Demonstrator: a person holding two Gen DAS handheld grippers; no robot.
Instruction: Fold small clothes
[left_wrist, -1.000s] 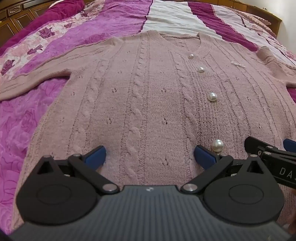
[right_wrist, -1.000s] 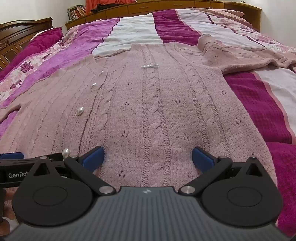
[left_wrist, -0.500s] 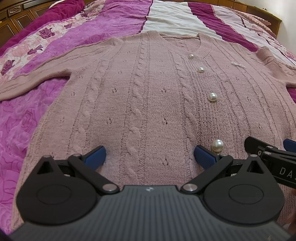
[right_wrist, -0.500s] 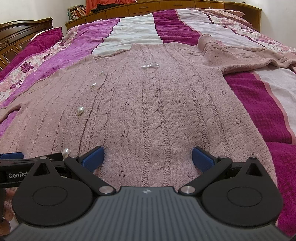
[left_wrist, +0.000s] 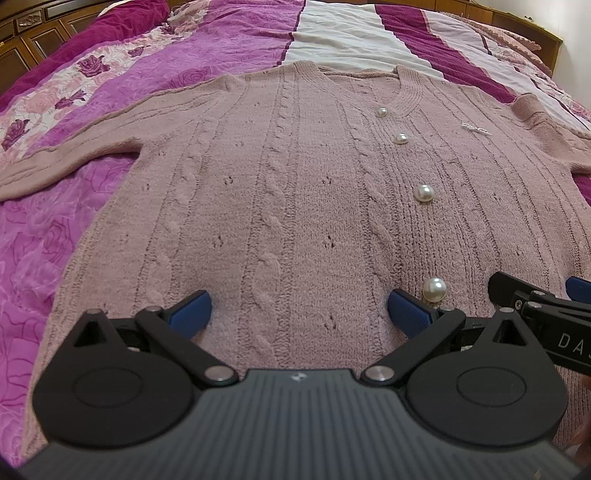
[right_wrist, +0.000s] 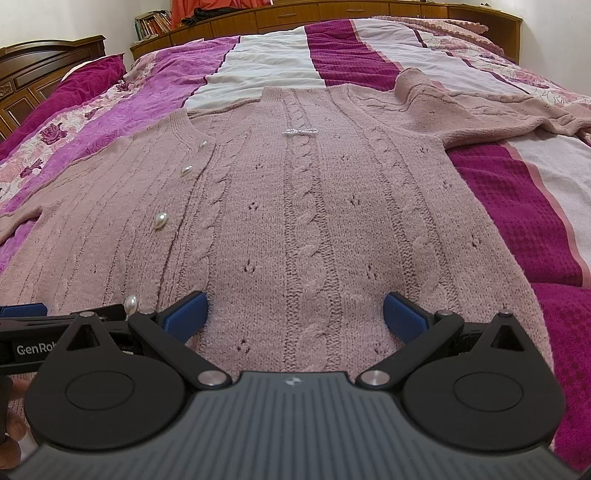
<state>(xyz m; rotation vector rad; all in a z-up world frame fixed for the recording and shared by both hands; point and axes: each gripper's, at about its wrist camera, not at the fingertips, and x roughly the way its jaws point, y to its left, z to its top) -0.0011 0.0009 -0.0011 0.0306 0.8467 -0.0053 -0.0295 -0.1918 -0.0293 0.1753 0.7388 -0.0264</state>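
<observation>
A dusty pink cable-knit cardigan (left_wrist: 295, 192) (right_wrist: 314, 221) with pearl buttons (left_wrist: 424, 192) lies flat and face up on the bed, sleeves spread out to both sides. My left gripper (left_wrist: 299, 310) is open just above the cardigan's hem, left of the button line. My right gripper (right_wrist: 295, 308) is open too, over the hem on the other side of the buttons. Nothing is between either pair of blue pads. Each gripper shows at the edge of the other's view: the right one (left_wrist: 535, 306), the left one (right_wrist: 55, 314).
The bed carries a striped bedspread (right_wrist: 369, 62) in magenta, pink and white, with a rose print (left_wrist: 44, 107) on the left. Wooden drawers (right_wrist: 332, 14) and a headboard (right_wrist: 37, 70) border the bed. A hand (right_wrist: 11, 435) shows at lower left of the right wrist view.
</observation>
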